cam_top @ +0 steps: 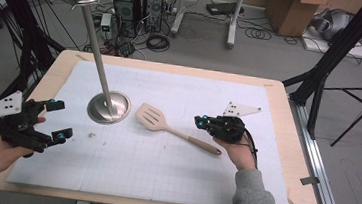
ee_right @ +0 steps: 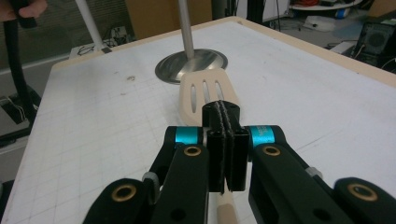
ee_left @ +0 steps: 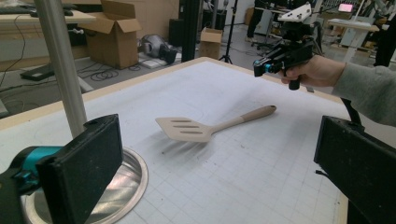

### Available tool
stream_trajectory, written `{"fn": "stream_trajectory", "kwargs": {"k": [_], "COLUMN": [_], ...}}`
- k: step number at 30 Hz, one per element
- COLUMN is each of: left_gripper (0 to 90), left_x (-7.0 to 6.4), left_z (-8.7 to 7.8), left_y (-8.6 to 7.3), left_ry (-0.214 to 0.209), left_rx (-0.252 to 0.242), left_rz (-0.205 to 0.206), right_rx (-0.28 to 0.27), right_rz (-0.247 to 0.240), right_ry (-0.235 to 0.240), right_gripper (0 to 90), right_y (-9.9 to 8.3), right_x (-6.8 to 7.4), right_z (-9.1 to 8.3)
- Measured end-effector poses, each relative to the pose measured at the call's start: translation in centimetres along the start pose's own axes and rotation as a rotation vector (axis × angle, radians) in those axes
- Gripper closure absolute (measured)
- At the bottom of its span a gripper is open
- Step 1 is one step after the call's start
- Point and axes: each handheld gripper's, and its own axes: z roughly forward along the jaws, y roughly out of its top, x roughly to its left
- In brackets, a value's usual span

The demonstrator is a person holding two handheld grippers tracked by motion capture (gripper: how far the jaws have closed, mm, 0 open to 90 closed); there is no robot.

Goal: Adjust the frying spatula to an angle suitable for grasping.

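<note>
From the high view, I saw the spatula (cam_top: pixel 166 125) lying flat on the white mat (cam_top: pixel 162 170), its slotted blade just beside the round metal base (cam_top: pixel 108 107) of the stand, whose pole (cam_top: pixel 93 48) leaned up and away to the left. My right gripper (cam_top: pixel 201 122) hovered above the handle end, jaws pressed together on nothing. My left gripper (cam_top: pixel 57 118) sat at the table's left edge, jaws spread wide, well apart from the spatula.

In the left gripper view, I had both black jaws far apart at the picture's sides, with the spatula (ee_left: pixel 205 127) lying between them farther off on the mat (ee_left: pixel 243 177). The stand's base (ee_left: pixel 126 186) lay just behind the near jaw, the pole (ee_left: pixel 63 70) rising from it. The right gripper (ee_left: pixel 259 69) hung above the handle's tip, not touching it.

In the right gripper view, my jaws met pad to pad with no gap. The spatula (ee_right: pixel 203 95) lay below them, its handle running under the gripper, blade towards the base (ee_right: pixel 191 65).
</note>
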Motion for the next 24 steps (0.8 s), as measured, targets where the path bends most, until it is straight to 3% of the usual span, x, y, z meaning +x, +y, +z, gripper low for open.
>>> {"fn": "stream_trajectory", "kwargs": {"k": [7, 24], "left_gripper": [1.8, 1.8], "left_x": [0.0, 0.2], "left_z": [0.0, 0.2], "left_y": [-0.2, -0.5], "left_ry": [-0.001, -0.006], "left_rx": [0.006, 0.014], "left_rz": [-0.004, -0.014], "right_rx": [0.009, 0.082], "right_rz": [0.028, 0.002], "right_ry": [-0.007, -0.009], "right_gripper": [89.7, 89.7], "right_y": [0.0, -0.2], "right_x": [-0.2, -0.6], "right_z": [1.2, 3.6]}}
